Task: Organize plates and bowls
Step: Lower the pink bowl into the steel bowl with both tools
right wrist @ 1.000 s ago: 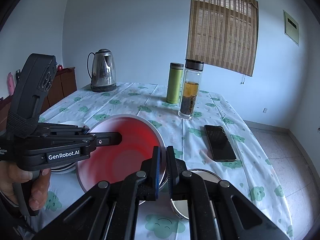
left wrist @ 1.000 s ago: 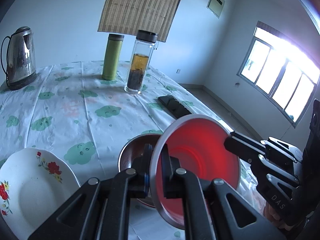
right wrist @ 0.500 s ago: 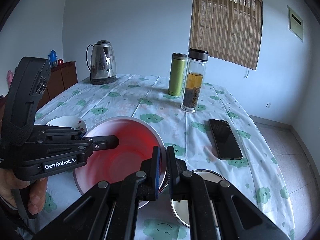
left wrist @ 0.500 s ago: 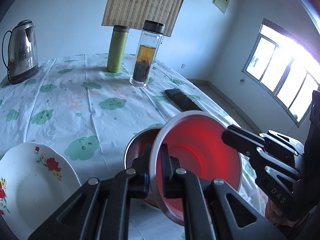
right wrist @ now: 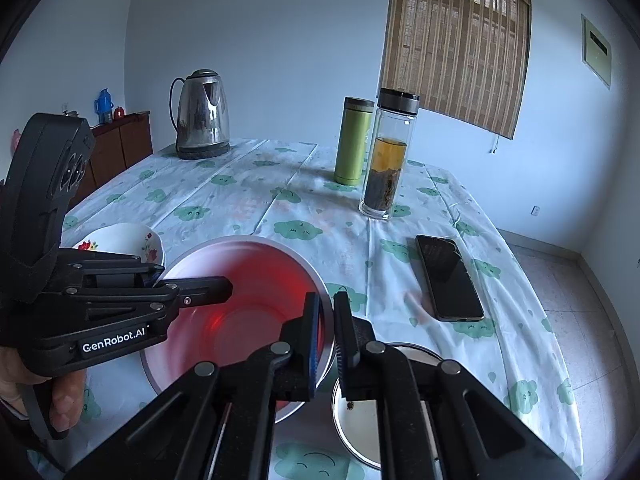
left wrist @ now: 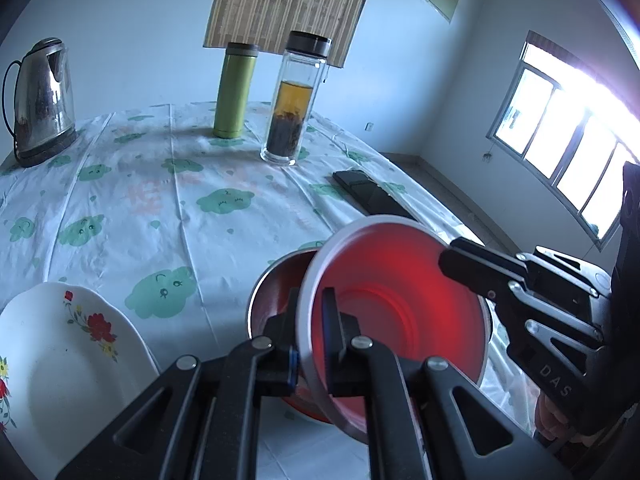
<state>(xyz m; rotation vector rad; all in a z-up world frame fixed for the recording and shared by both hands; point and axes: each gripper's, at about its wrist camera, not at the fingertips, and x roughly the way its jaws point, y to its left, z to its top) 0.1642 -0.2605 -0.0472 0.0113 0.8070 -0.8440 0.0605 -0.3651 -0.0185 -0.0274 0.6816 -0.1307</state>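
Two grippers meet on one red bowl point(left wrist: 400, 312): my left gripper point(left wrist: 310, 344) pinches its pale rim at the lower centre of the left wrist view, closed down to the rim's thickness, and my right gripper point(right wrist: 326, 340) clamps the opposite edge the same way at the lower centre of the right wrist view. The bowl is round, smooth and glossy red inside with a grey-white rim, and it tilts above a steel bowl point(left wrist: 276, 292) on the counter point(left wrist: 160, 200). A second metal dish point(right wrist: 400, 404) lies lower right in the right view. A white plate point(left wrist: 60, 360) with red flowers sits lower left. The counter wears a thin, creased cloth printed with green clouds.
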